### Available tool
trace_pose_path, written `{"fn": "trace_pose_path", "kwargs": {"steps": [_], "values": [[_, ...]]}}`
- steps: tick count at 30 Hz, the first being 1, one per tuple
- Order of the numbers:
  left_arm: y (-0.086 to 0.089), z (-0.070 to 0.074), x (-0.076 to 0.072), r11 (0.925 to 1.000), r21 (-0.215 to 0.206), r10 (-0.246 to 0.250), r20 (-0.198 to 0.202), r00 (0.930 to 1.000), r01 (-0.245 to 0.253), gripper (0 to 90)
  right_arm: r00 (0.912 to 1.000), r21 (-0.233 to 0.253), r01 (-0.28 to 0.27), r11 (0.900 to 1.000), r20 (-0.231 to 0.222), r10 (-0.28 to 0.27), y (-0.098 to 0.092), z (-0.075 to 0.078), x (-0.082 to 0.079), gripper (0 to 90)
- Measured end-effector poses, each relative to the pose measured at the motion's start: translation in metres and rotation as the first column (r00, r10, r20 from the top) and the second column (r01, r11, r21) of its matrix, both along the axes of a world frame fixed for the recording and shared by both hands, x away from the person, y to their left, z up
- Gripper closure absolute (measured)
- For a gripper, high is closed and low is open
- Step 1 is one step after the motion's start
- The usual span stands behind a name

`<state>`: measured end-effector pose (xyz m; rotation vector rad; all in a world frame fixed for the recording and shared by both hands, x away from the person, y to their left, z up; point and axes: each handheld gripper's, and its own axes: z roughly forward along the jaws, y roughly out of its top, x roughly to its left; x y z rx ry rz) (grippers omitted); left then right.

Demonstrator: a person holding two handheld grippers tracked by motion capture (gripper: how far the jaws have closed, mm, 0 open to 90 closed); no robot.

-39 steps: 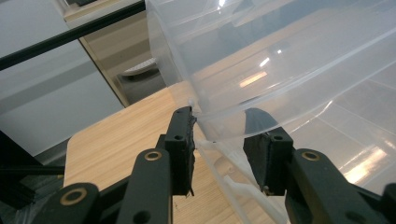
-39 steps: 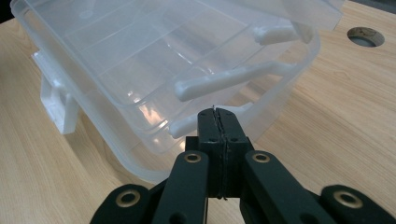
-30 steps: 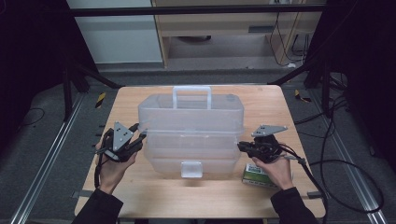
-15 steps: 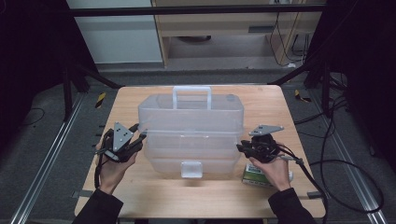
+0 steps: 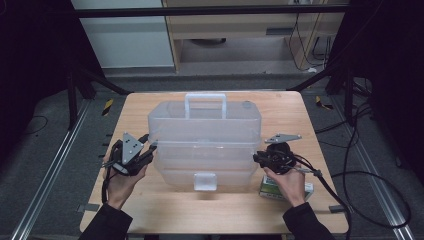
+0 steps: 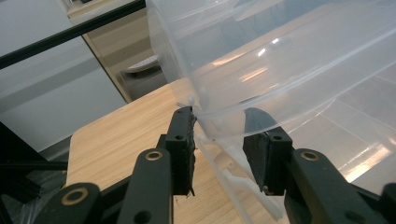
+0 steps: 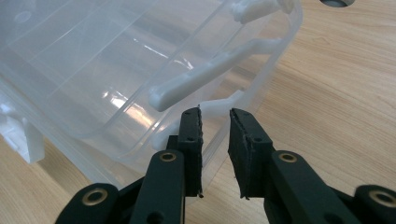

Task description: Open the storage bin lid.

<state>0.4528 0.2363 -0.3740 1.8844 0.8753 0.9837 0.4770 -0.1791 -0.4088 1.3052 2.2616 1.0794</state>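
Clear tiered plastic box [image 5: 205, 142] (white handle [image 5: 205, 102]).

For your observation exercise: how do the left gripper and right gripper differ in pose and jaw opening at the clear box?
The left gripper stands wide open around a box rim; the right gripper has a narrower gap at a white hinge arm. Left sits at the box's left end, right at its right end. Both are open.
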Motion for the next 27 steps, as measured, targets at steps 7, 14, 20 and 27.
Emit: {"fn": "trace_pose_path", "kwargs": {"steps": [7, 14, 20, 27], "values": [[0.001, 0.003, 0.002, 1.0000, -0.006, 0.004, -0.001, 1.0000, -0.004, 64.0, 0.9999, 0.004, 0.011, 1.000, -0.008, -0.011, 0.001, 0.000, 0.000, 75.2], [0.002, 0.008, 0.005, 1.0000, -0.009, 0.003, 0.000, 1.0000, -0.003, 64.5, 0.9998, 0.000, 0.012, 1.000, -0.012, -0.012, 0.001, 0.000, 0.000, 75.3], [0.002, 0.013, 0.009, 0.9997, -0.024, 0.003, 0.004, 1.0000, -0.003, 65.1, 0.9999, 0.000, 0.011, 1.000, -0.012, -0.011, 0.001, 0.000, 0.000, 75.4], [0.002, 0.016, 0.011, 0.9997, -0.024, 0.006, 0.012, 0.9999, -0.005, 66.0, 0.9999, -0.002, 0.011, 1.000, -0.012, -0.011, 0.001, 0.000, 0.000, 75.4]]}}
